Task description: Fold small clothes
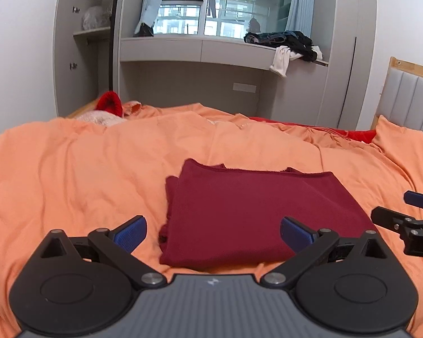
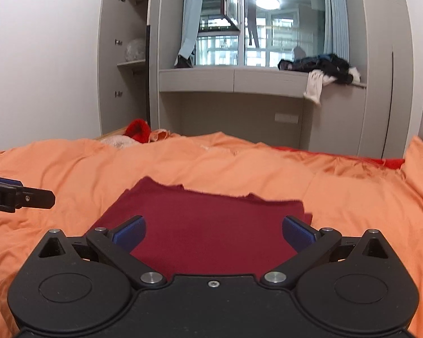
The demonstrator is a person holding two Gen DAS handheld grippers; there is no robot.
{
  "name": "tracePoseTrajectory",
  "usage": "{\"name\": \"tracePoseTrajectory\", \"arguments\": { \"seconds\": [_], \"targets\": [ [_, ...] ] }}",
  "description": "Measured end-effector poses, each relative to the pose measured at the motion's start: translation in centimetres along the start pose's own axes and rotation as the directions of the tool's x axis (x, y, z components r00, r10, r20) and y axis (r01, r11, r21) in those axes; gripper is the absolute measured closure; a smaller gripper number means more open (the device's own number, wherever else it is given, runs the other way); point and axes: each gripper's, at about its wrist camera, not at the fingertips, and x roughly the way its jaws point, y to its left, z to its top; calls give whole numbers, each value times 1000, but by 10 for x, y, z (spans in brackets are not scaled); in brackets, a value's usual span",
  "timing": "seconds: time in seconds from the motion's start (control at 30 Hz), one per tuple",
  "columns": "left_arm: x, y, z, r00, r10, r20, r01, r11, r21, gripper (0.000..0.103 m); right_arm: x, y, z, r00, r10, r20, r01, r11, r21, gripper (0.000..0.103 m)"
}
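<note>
Home bedroom. Bed with orange duvet [image 1: 98,163] near, padded headboard [image 1: 411,95] right. Far: built-in wardrobe [image 1: 352,42], window [image 1: 225,5] with blue curtains [image 1: 299,2], clothes heap [image 1: 290,40] on sill.

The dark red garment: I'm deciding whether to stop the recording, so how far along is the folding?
Done: the dark red garment lies folded into a flat, layered rectangle on the orange bedspread. In hand: nothing; the left gripper and right gripper both stand open and empty above it. Left: this piece looks finished, though the far edges sit slightly uneven. Clothes heaped on the window ledge remain unfolded.
</note>
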Motion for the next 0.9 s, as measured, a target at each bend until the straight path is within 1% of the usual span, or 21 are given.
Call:
{"name": "tracePoseTrajectory", "arguments": {
  "seconds": [0.13,0.2,0.3,0.4,0.47,0.53,0.6,0.67,0.7,0.73,0.77,0.8,0.83,0.87,0.9],
  "targets": [
    [4,2,-5,1000,3,-25,-3,1000,-14,0,3,-4,-5,1000,-3,-11,3,1000,27,0],
    [10,2,-6,999,9,-53,-10,1000,-18,0,6,-7,-6,1000,-7,-24,8,999,34,0],
    [18,4,-7,995,-1,-95,-3,999,-46,0,7,-5,-8,1000,-7,-26,8,999,39,0],
    [21,9,-9,995,-14,-103,8,998,-62,0,4,-3,-8,1000,5,-17,-4,999,31,0],
    [27,16,-6,993,-47,-109,39,996,-79,0,2,-1,-9,1000,8,-13,-8,1000,26,0],
    [38,34,3,987,-100,-124,85,989,-124,0,1,-2,-9,1000,20,-12,-20,999,29,0],
    [55,58,12,975,-182,-131,158,972,-173,0,1,-3,-9,999,36,-10,-35,999,38,0],
    [80,88,18,961,-241,-137,198,942,-271,1,1,-7,-8,999,45,-12,-44,998,46,0],
    [96,105,20,951,-273,-142,214,918,-332,1,1,-8,-8,999,48,-15,-48,998,48,0],
    [110,120,20,937,-318,-145,241,888,-392,1,1,-8,-8,999,50,-17,-49,998,48,0],
    [127,135,18,915,-379,-141,277,841,-464,1,2,-8,-7,999,50,-18,-49,998,46,0],
    [144,150,15,892,-433,-130,302,785,-541,2,2,-8,-8,999,46,-15,-45,998,44,0],
    [159,161,11,870,-479,-114,326,734,-595,4,1,-7,-8,999,42,-12,-42,998,39,0],
    [174,170,8,856,-506,-104,335,697,-634,7,2,-7,-8,999,43,-10,-43,998,35,0],
    [188,175,6,848,-518,-111,333,683,-650,7,2,-6,-8,999,48,-7,-47,998,32,0]
  ]
}}
